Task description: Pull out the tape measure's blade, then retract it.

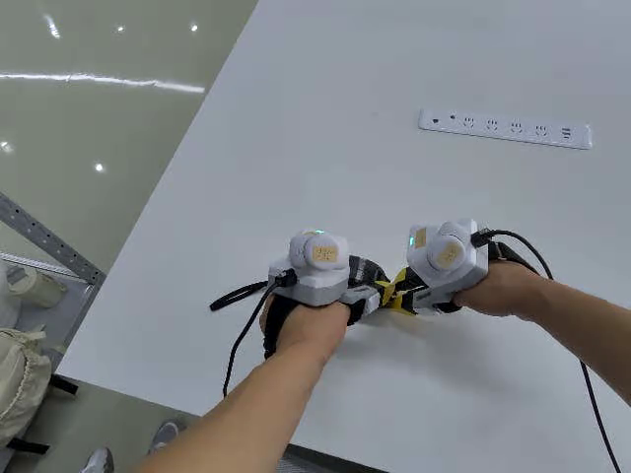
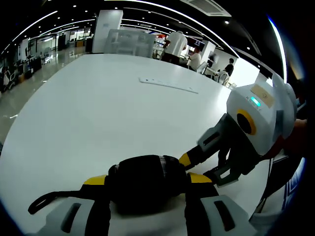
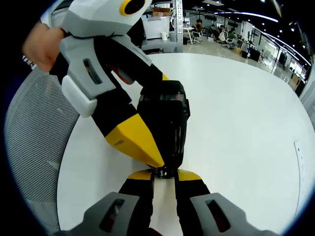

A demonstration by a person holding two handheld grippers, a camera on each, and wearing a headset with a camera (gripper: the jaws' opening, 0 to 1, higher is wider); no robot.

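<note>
The left tongs (image 2: 147,183) clamp the tape measure (image 2: 147,169) by its sides. The right tongs (image 3: 165,176) meet them nose to nose and are pinched on a small dark tab (image 3: 164,171) at the case's mouth, apparently the blade's end hook. The pair work low over the white counter (image 1: 345,118) near its front edge; whether the case touches the surface cannot be told.

The hold on the tab looks thin. A pull that drifts off the blade's line could slip it from the pads and let the blade snap back, or kink the steel as it comes out. The rounded case could also twist in the left tongs under that pull.

The tape measure is a squat, black, glossy case with no length of blade showing. A black strap (image 2: 44,202) trails from it onto the counter. A power strip (image 1: 505,129) lies well apart at the far side.
</note>
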